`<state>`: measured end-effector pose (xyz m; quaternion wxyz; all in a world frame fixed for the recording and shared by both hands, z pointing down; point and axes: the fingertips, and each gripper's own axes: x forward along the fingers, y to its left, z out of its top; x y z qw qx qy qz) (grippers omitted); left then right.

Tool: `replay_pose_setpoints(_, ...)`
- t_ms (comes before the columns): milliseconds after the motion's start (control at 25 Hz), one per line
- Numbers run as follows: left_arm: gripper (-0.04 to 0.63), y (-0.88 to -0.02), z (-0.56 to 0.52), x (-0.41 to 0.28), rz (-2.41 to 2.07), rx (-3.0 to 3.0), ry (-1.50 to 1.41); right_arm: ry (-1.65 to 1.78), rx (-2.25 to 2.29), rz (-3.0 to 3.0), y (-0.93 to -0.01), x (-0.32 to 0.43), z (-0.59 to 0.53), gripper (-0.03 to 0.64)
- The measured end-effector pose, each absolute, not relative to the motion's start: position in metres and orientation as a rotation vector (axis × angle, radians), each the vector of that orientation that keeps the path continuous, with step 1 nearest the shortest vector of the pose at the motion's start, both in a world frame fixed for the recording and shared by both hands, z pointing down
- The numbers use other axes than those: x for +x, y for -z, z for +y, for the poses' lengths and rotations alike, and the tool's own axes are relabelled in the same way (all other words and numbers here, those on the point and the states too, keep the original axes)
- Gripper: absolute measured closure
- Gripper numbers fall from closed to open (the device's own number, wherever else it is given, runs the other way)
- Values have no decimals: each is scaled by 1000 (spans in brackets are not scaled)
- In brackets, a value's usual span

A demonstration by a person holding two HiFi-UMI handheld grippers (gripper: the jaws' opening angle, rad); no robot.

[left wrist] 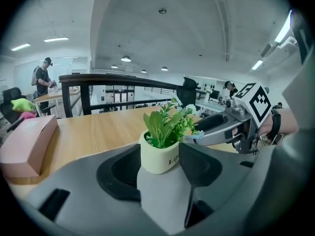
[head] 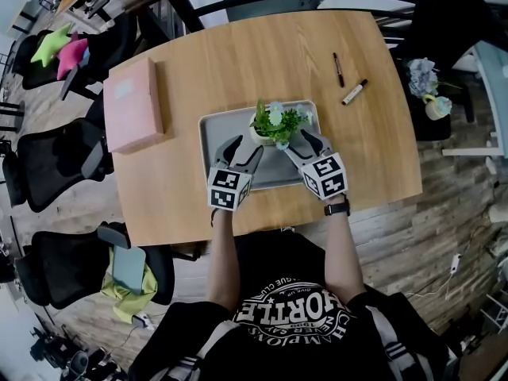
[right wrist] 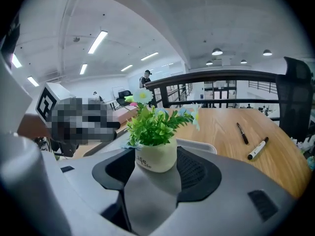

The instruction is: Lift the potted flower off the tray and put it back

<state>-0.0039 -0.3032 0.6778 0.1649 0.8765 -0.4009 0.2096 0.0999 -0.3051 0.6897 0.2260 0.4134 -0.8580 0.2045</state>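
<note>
The potted flower, green leaves with pale blossoms in a cream pot, stands upright on the grey tray in the middle of the wooden table. My left gripper reaches in from the near left and my right gripper from the near right, and their tips flank the pot. In the left gripper view the pot sits between the open jaws of the left gripper. The right gripper view shows the same pot between the spread pads of the right gripper. Neither gripper clamps it.
A pink box lies on the table's left side. A black pen and a white marker lie at the far right. Black office chairs line the left edge. Another small flower pot sits off the table's right.
</note>
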Motion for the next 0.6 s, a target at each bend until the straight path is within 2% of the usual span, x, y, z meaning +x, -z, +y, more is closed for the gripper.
replay_pose_setpoints(160, 318, -689, -308, 2, -1077, 2529, -647, -574, 1112, -2364, -701, 95, -312, 341)
replay_pose_setpoints(600, 314, -722, -310, 10, -920, 2626, -835, -511, 964, -2396, -715, 82, -323, 301)
